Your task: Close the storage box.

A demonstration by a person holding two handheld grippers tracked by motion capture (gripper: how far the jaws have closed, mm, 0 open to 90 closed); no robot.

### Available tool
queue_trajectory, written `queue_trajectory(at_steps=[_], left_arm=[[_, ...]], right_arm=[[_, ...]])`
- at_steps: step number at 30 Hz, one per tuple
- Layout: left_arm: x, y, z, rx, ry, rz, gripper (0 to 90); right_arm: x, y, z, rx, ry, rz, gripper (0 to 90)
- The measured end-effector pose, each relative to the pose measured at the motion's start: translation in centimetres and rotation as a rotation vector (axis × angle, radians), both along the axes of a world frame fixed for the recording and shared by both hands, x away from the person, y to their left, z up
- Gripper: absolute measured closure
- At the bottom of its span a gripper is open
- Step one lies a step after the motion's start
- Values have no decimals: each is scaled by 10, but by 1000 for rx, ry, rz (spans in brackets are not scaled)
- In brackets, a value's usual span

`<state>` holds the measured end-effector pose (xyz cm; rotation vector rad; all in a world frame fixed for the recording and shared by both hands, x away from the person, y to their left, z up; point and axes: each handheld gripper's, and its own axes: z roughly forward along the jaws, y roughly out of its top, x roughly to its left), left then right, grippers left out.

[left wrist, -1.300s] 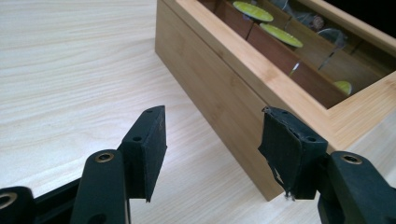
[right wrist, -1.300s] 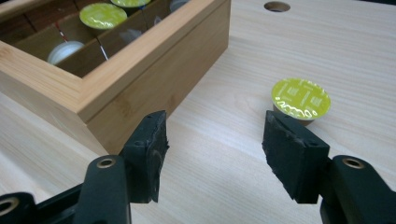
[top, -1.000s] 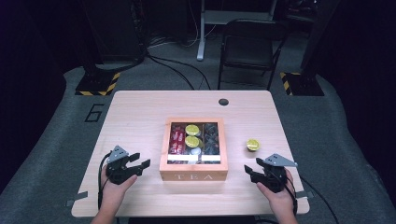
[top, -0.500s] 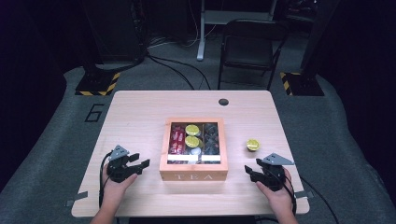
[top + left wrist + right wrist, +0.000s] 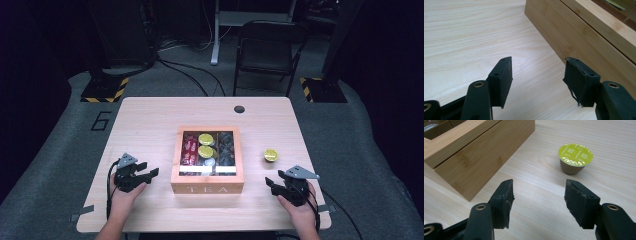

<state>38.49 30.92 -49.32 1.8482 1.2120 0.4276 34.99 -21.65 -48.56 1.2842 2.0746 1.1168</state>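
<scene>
The left gripper (image 5: 537,75) has just been opening a little wider; nothing lies between its jaws, only bare table (image 5: 474,37) beneath them.

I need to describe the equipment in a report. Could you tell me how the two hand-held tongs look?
Both the left tongs and the right tongs are black, each with two flat jaws lined with rough black pads, worn at the edges, and brass-coloured pivot screws. A grey three-cornered plate sits on top, and a black cable trails behind. No sleeves are visible.
</scene>
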Motion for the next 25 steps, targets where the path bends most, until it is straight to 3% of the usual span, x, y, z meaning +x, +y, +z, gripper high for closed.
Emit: queue_trajectory(at_steps=[6, 11, 17, 25], left_arm=[[1, 4, -3, 20, 10, 8, 392], [2, 6, -3, 10, 17, 20, 390], [4, 3, -4, 17, 22, 8, 388], [0, -1, 3, 14, -2, -9, 385]], right_arm=[[3, -7, -2, 38, 26, -32, 397], [8, -10, -9, -2, 46, -41, 396], [10, -13, -13, 7, 79, -59, 394], [6, -8, -10, -7, 41, -31, 390]])
